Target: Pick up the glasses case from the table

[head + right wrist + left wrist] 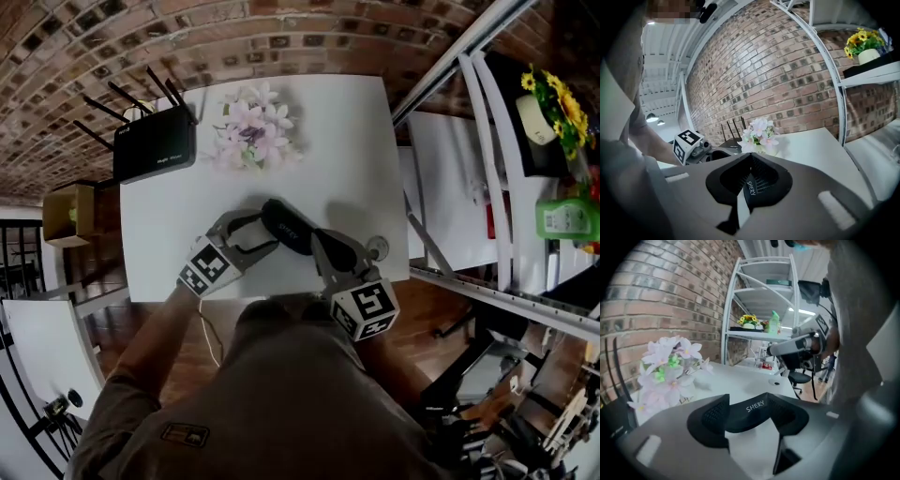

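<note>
Left tongs (749, 420) spread astride glasses case (289, 228); right tongs (750, 182) pinch it – flowers (251, 131), router (155, 148) beyond.

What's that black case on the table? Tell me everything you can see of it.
The glasses case is a slim, matte black oblong with rounded ends and white SHERY lettering. It lies diagonally on the white table, near its front edge. The right gripper looks clamped on one end; the left gripper has its open jaws bracketing the other, apparently without pressing.
</note>
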`<state>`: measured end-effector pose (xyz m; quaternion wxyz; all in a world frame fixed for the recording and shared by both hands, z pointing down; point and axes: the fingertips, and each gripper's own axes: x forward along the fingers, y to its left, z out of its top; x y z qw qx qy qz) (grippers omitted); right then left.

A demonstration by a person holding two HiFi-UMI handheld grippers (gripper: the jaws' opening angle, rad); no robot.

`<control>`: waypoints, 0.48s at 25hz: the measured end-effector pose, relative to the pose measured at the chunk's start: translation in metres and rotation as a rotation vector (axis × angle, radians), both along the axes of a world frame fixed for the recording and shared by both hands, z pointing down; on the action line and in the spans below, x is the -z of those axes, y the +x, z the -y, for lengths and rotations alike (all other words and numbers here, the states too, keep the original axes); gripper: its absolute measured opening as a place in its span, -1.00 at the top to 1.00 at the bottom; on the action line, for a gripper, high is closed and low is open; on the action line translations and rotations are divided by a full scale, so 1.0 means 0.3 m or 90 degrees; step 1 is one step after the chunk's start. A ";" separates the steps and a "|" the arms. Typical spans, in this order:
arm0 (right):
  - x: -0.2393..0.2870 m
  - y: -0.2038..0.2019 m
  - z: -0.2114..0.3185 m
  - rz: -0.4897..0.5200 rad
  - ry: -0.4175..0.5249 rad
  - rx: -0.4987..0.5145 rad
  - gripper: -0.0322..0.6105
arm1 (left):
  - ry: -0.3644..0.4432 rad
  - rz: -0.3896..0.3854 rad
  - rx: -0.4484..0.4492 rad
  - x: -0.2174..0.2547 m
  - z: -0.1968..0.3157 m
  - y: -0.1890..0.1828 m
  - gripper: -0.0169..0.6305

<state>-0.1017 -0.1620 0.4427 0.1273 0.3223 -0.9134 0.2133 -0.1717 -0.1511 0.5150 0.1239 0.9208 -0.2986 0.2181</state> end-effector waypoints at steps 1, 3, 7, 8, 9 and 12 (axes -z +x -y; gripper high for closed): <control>-0.005 0.001 0.004 -0.003 -0.003 -0.006 0.86 | 0.008 0.025 -0.035 -0.018 -0.001 0.015 0.18; -0.013 0.005 0.012 -0.008 -0.007 -0.019 0.86 | 0.026 0.070 -0.105 -0.054 -0.007 0.042 0.06; -0.025 0.021 0.031 -0.016 -0.011 -0.044 0.86 | 0.068 0.155 -0.222 -0.116 -0.010 0.082 -0.06; -0.027 0.026 0.035 -0.017 -0.010 -0.050 0.86 | 0.078 0.175 -0.246 -0.129 -0.010 0.088 -0.08; -0.028 0.031 0.039 -0.018 -0.010 -0.056 0.86 | 0.085 0.192 -0.268 -0.142 -0.010 0.094 -0.09; -0.033 0.052 0.043 -0.023 -0.011 -0.077 0.86 | 0.097 0.235 -0.331 -0.182 -0.015 0.108 -0.13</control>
